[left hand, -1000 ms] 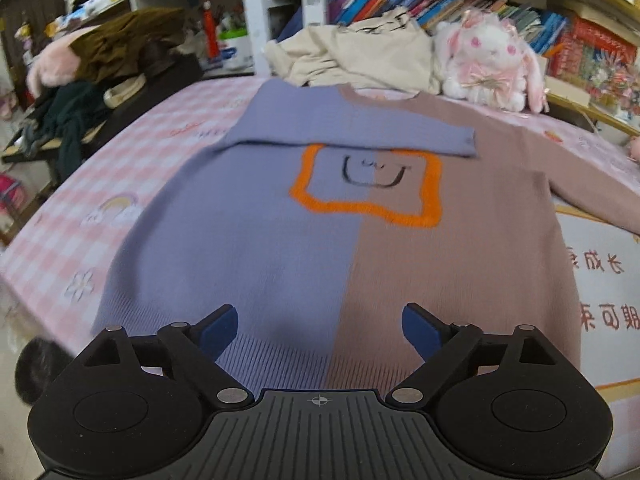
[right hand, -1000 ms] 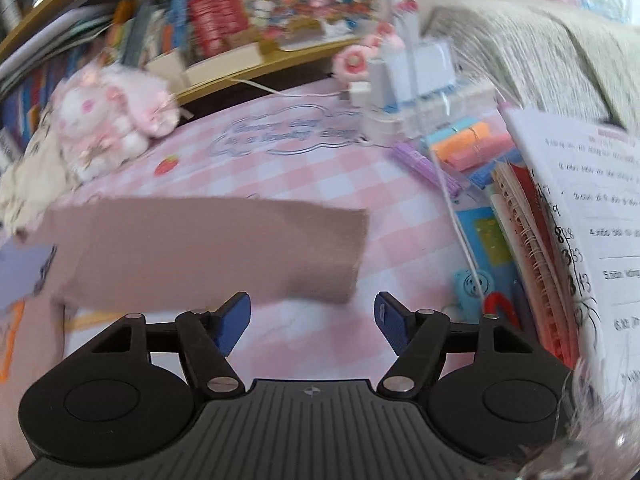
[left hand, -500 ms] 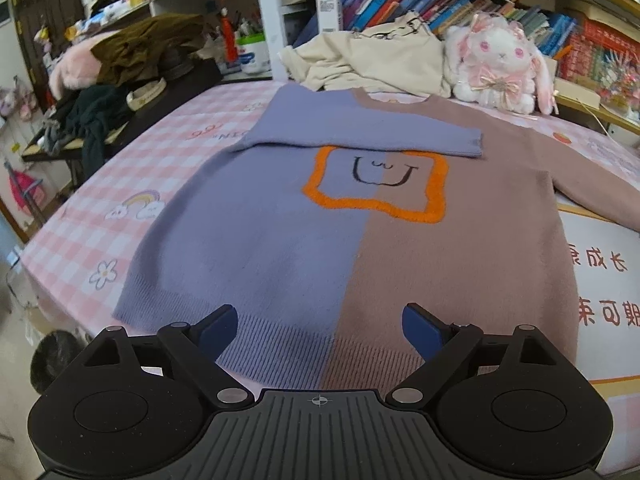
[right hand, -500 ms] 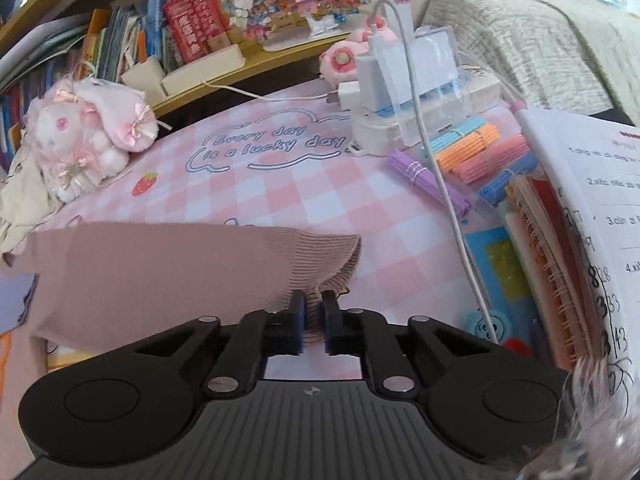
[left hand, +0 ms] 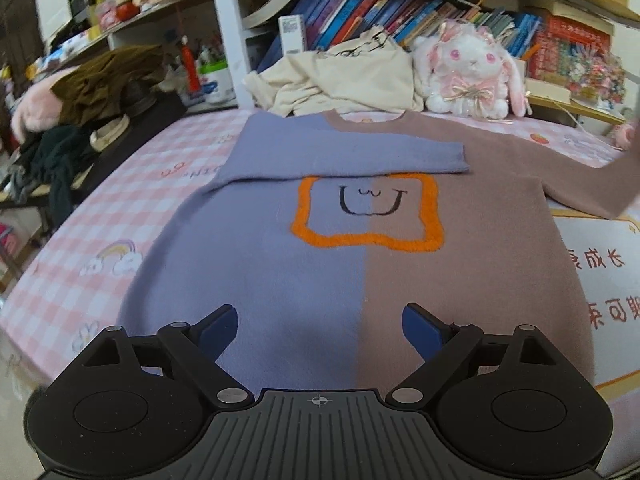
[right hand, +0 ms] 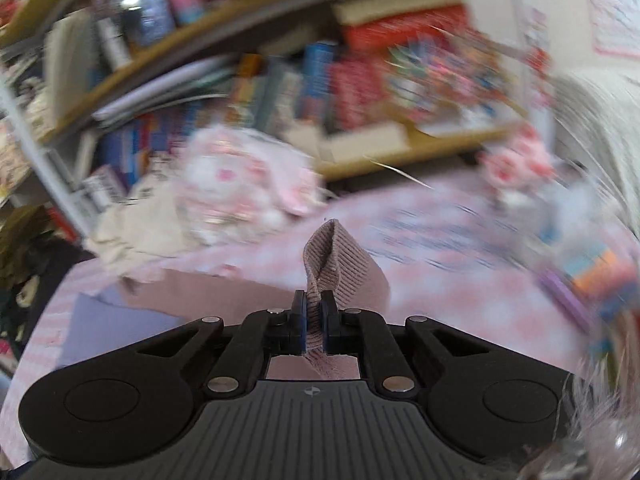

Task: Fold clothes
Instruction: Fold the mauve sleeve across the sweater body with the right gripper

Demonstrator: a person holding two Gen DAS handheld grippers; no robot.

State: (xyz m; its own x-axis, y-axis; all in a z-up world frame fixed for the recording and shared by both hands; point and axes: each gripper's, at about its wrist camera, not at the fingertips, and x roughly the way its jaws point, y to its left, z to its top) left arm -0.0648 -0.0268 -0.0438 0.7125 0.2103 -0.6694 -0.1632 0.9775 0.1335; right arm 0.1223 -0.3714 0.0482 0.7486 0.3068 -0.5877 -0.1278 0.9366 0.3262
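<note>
Cluttered room: bookshelf [left hand: 400,20] packed with coloured spines across the top of the left wrist view, heap of dark clothes [left hand: 80,120] at the left edge. Below, a surface [left hand: 80,248] under a pink checked cloth with rainbow and flower prints. Spread flat across the middle of it, a sweater [left hand: 340,260], lilac on the frame's left half and dusty brown on the right, with an orange square and a smiling face at the chest. Lilac sleeve [left hand: 344,156] folded across the chest just above the orange square. Brown sleeve [left hand: 592,180] lifted off the cloth toward the right edge of the frame. Behind the collar, a crumpled cream garment [left hand: 340,80]; beside it a white plush rabbit [left hand: 472,72] in pink bows.

Left tongs [left hand: 320,326] low in the frame, spread wide, nothing between the blue pads, hovering over the sweater's hem.

Right wrist view heavily blurred. Right tongs [right hand: 314,320] pinched tight on the ribbed cuff [right hand: 336,264] of the brown sleeve, the cuff standing up in a fold above the pads at frame centre.
</note>
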